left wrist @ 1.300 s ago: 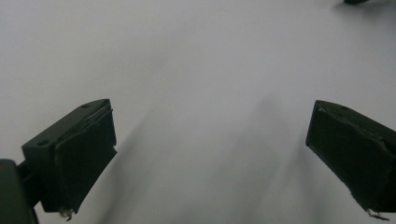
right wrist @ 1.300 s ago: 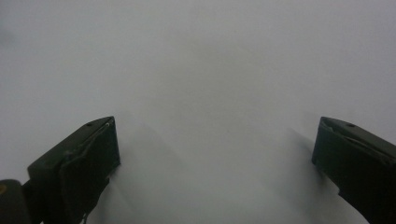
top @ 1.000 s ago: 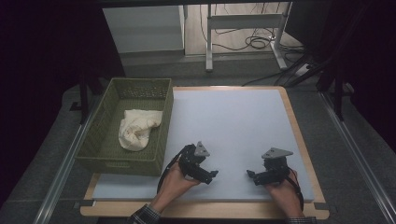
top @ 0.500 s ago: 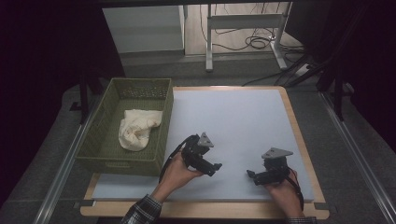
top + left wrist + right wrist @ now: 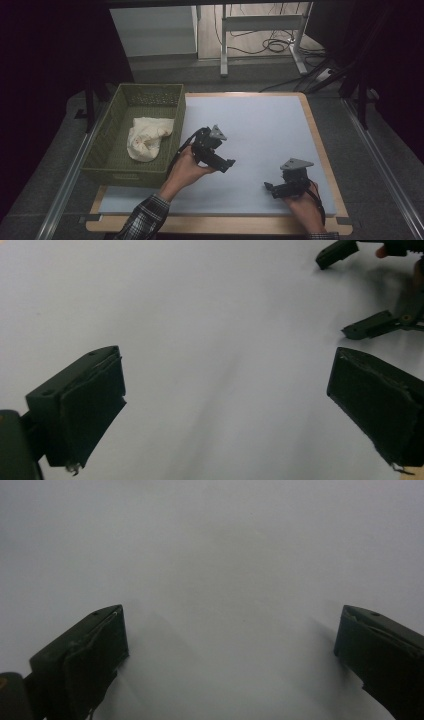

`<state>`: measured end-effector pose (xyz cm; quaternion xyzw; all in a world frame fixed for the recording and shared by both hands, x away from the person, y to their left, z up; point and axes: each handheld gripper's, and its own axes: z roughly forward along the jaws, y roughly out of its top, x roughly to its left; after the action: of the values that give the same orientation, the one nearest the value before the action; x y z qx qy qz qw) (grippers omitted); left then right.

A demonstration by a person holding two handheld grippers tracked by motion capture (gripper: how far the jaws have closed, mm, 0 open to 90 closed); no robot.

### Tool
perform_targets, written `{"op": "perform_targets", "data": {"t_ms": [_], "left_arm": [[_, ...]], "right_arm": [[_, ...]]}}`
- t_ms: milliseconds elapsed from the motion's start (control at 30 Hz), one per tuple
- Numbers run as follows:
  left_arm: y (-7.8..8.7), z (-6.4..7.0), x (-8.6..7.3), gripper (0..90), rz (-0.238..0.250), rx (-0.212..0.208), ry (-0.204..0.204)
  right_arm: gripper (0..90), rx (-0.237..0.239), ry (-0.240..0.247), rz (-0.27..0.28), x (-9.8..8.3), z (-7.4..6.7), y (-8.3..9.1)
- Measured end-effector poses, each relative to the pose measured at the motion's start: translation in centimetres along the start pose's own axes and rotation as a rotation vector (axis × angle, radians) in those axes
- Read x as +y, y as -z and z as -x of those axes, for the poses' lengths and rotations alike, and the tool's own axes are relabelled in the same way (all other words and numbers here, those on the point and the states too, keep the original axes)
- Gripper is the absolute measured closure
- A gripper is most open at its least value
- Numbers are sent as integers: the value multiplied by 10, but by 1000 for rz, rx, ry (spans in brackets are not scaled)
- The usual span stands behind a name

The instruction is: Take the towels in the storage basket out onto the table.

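My left tongs (image 5: 220, 159) are lifted off the table (image 5: 260, 125) and sit farther forward than they were half a second ago, when they hung nearer my edge of the board. A second ago they lay lower still, close beside the near corner of the basket (image 5: 120, 170). My left forearm reaches in further too, so more of the checked sleeve (image 5: 142, 222) shows at the bottom of the high view. Their jaws stand wide apart with nothing between them; in the left gripper view the two black pads frame bare grey table, and beyond them, up at the right, I see the jaws of my other tongs (image 5: 372, 325).

My right tongs (image 5: 282, 187) have not moved across the three moments: they rest low over the near right part of the table, my right hand (image 5: 305, 207) behind them. Their jaws are wide as well, and in the right gripper view only plain table lies between the pads.

The cloth (image 5: 147, 137) lies crumpled inside the basket, to the left of my left tongs and well apart from the right ones, in the same place and shape as before. The basket itself stands just beside the table's left edge, close to my left hand (image 5: 187, 167), and has not shifted.
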<state>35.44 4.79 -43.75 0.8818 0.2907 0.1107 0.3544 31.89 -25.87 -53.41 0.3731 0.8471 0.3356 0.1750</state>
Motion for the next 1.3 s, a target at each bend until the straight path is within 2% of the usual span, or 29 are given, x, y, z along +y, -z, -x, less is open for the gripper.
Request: {"op": "perform_targets", "data": {"t_ms": [300, 600, 1000, 1300], "left_arm": [[21, -25, 10, 26, -9, 42, 13], [40, -52, 12, 28, -17, 86, 49], [71, -91, 1, 37, -5, 153, 139], [100, -123, -14, 40, -3, 221, 214]], "right_arm": [[8, 1, -2, 0, 0, 0, 0], [7, 1, -2, 0, 0, 0, 0], [7, 0, -2, -1, 0, 0, 0], [8, 1, -2, -1, 0, 0, 0]]}}
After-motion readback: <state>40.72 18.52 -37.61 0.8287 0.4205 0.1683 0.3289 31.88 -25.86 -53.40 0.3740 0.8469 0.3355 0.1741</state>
